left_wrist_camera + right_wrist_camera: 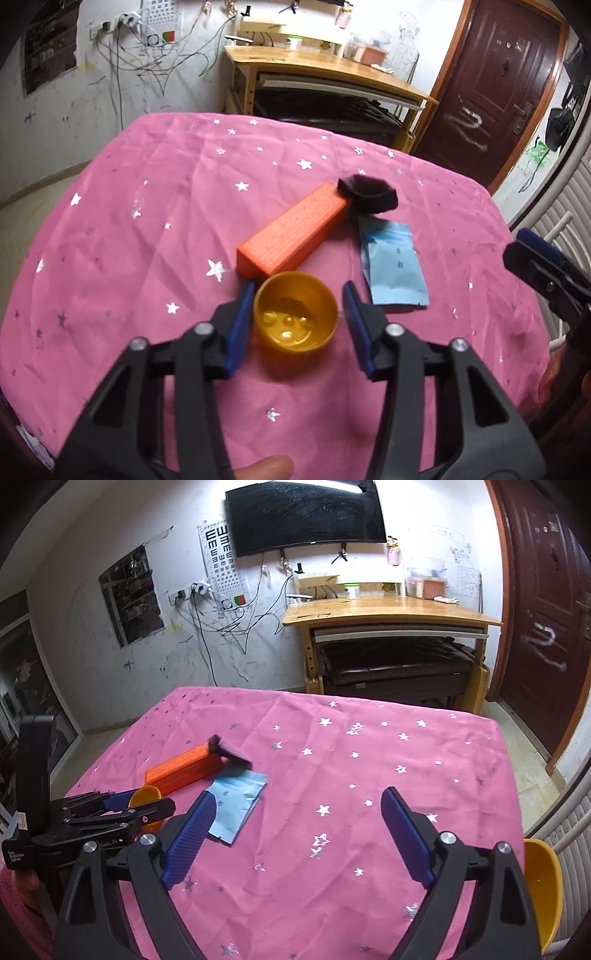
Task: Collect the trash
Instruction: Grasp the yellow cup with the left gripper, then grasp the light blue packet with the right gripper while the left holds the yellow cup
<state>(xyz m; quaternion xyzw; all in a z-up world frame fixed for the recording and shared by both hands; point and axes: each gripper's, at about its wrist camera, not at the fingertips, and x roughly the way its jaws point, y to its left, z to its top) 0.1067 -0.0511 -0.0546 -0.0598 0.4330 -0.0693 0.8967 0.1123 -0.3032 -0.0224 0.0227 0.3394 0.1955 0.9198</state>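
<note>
1. A bench [369, 775] draped in a pink cloth with silver stars carries a small cluster of trash.
2. The left gripper [297, 295] reaches down over a small yellow cup [295, 317] standing upright on the cloth.
3. Its blue fingers [240, 325] sit on either side of the cup. The left finger is at the cup's wall, while a narrow gap shows at the right finger, so the cup is straddled but not clamped.
4. Just behind the cup lies a long orange box [291, 230] on its side, its near end almost touching the cup's rim.
5. A dark, blurred object [369, 194] rests at the far end of the box; what it is cannot be told.
6. A flat light-blue packet [393, 266] lies on the cloth to the right of the cup and box.
7. The right gripper [299, 834] hovers over bare cloth with its fingers wide apart and nothing between them. The blue packet lies just beyond its left finger.
8. A yellow bowl [543, 886] shows past the bench's right edge, by that gripper.
</note>
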